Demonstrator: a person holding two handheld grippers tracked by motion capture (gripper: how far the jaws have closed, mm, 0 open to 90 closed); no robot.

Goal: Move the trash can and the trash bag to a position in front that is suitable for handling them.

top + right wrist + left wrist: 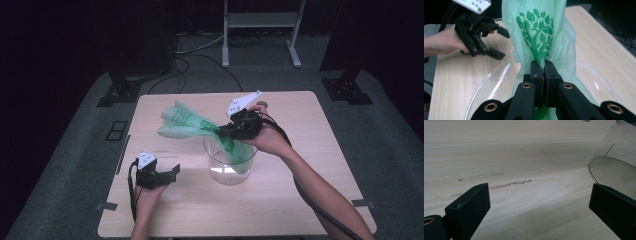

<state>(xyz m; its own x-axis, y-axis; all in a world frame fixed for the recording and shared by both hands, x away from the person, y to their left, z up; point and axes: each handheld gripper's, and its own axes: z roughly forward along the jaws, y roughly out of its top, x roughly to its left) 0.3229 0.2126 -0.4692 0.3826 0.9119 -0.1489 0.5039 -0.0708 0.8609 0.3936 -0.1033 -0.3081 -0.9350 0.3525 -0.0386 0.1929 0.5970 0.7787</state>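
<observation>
Bag (541, 37) pinched in right gripper (543, 65)

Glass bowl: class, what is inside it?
The lower end of the green bag hangs inside the glass bowl, pinched by the right tongs. Bag covers part of the bowl's bottom.

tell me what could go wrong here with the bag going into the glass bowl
The right gripper pinches the bag by one bunched fold, so it may slip free. Most of the bag hangs outside the bowl and may drag its rim and tip it. The left gripper is open beside the bowl, not steadying it.
</observation>
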